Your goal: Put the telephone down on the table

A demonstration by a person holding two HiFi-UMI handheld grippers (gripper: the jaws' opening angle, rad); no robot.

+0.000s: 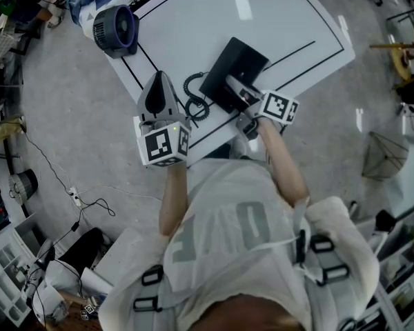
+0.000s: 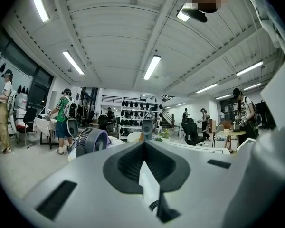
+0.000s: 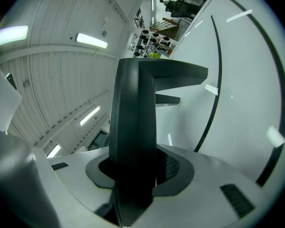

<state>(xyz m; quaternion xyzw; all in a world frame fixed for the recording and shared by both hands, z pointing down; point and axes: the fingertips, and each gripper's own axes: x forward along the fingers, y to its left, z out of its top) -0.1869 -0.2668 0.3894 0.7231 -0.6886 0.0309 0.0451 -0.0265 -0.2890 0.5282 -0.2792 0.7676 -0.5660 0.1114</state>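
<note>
Black telephone (image 1: 231, 67) is gripped by the right tongs (image 1: 239, 96) over the white, black-lined desk (image 1: 214, 19); the left tongs (image 1: 160, 79) are closed, empty, beside the coiled cord (image 1: 195, 96). A fan (image 1: 116, 29) is set at the desk's far corner, and grey floor (image 1: 69, 116) is seen around

Purple round fan (image 1: 116, 29), white power strip (image 1: 74, 198) and black cables (image 1: 100, 205) on the grey floor (image 1: 69, 116), people with backpacks (image 2: 62, 121) (small, far off), long ceiling strip lights (image 2: 152, 66).
</note>
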